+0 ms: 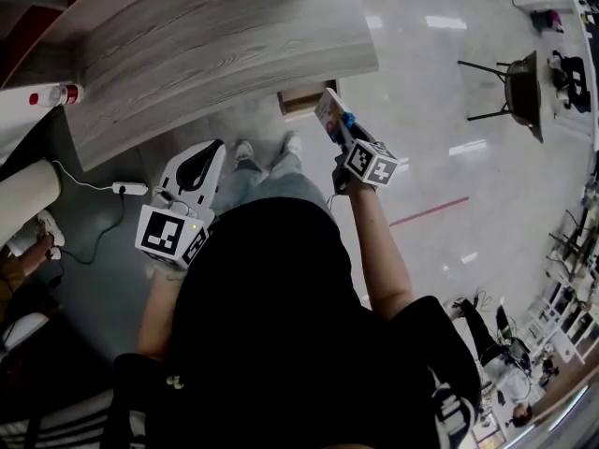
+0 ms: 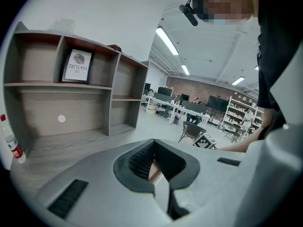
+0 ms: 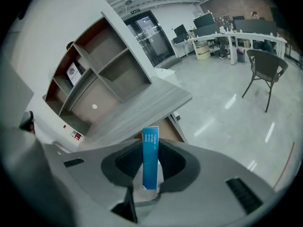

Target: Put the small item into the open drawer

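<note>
**A:** Two grippers show in the head view. The right gripper (image 1: 344, 138) pinches the small box (image 1: 328, 113) upright, with the open drawer (image 1: 303, 97) just ahead of it under the desk (image 1: 215, 45).
**B:** And the left gripper (image 1: 208, 157)?
**A:** Left gripper view: jaws pressed together, empty, held aside, likely to keep clear.
**B:** Right gripper view?
**A:** Small box clamped edge-on, open drawer straight beyond the jaws. Probably lined up for the drop.

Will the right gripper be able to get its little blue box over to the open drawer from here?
Probably yes. The right gripper holds the blue box just beside the open drawer, which sticks out from under the desk. Nothing appears to stand between them.
</note>
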